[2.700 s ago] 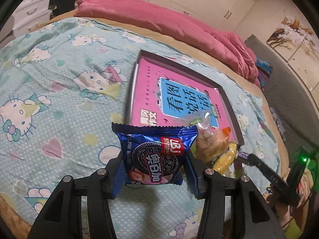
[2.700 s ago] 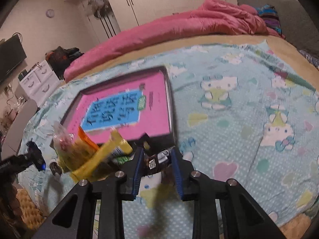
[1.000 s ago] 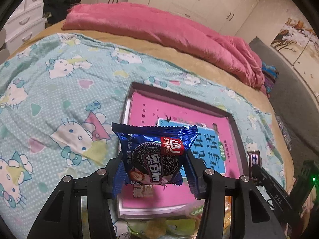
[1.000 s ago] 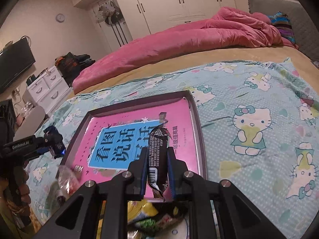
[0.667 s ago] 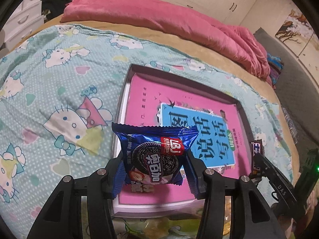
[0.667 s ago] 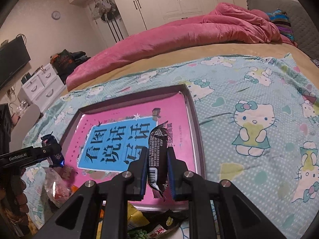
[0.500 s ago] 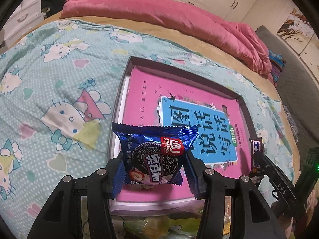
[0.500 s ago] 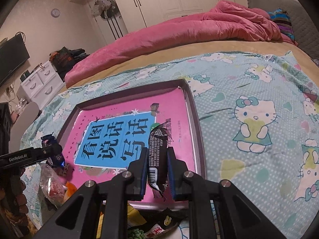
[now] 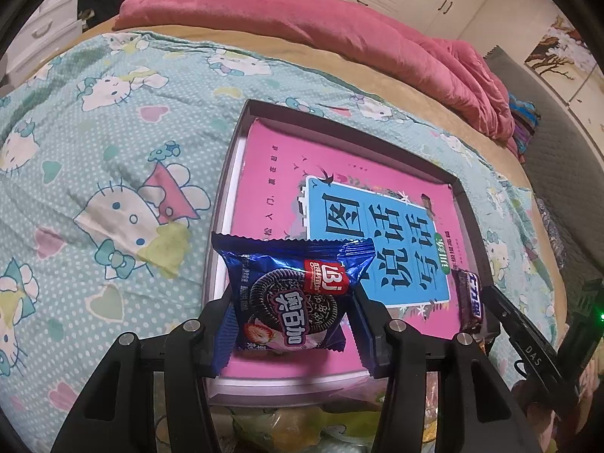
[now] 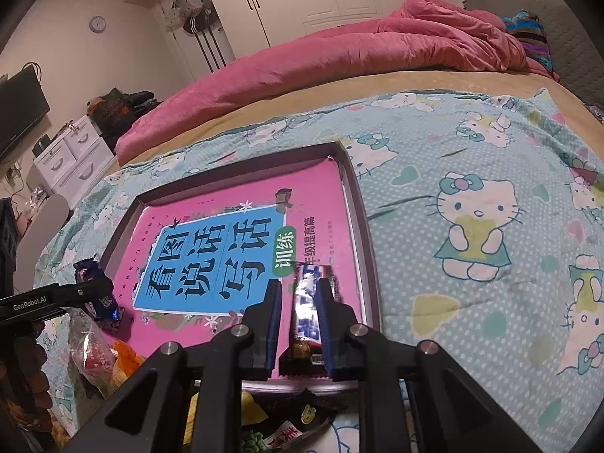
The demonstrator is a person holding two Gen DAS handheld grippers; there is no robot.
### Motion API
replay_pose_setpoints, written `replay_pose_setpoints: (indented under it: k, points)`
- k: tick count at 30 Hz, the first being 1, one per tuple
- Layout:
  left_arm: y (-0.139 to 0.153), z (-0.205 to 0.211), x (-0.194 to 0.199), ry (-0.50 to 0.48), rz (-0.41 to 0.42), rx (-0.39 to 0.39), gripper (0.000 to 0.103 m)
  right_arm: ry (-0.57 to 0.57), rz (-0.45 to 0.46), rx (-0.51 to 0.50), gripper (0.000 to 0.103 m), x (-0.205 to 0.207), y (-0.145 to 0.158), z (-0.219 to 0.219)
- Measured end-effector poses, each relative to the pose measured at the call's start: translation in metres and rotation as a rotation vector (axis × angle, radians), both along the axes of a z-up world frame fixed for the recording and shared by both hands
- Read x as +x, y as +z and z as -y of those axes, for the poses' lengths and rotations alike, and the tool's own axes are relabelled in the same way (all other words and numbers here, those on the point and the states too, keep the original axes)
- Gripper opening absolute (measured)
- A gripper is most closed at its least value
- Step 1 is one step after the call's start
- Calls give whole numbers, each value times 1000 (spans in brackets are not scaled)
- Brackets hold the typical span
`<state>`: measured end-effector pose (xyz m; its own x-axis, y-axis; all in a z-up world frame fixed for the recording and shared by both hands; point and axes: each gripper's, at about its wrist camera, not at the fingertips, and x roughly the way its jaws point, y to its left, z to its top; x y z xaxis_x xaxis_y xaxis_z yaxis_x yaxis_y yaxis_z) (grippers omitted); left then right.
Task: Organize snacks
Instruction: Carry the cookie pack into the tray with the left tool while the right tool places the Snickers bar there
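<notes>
Cookie packet (image 9: 288, 298) sits upright between the jaws of the left gripper (image 9: 290, 324), pressed on both sides, above the near left corner of the tray (image 9: 226, 188) on the bed (image 9: 94, 151). It is blue foil printed with a dark sandwich cookie and a red label. The right gripper (image 10: 298, 313) has its jaws narrow, clamped on a slim dark candy bar (image 10: 311, 302) standing on end over the tray's near right part, above the pink book (image 10: 226, 249).
</notes>
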<state>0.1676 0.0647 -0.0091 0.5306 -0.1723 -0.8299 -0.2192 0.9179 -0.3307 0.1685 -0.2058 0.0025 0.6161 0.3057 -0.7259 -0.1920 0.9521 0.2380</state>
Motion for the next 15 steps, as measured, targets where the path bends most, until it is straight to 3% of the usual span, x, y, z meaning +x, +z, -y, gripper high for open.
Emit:
replay_pose_setpoints:
  k: [15]
  points:
    - [8, -7, -8, 6, 19, -39, 59, -4, 3, 20, 20, -9, 8, 3]
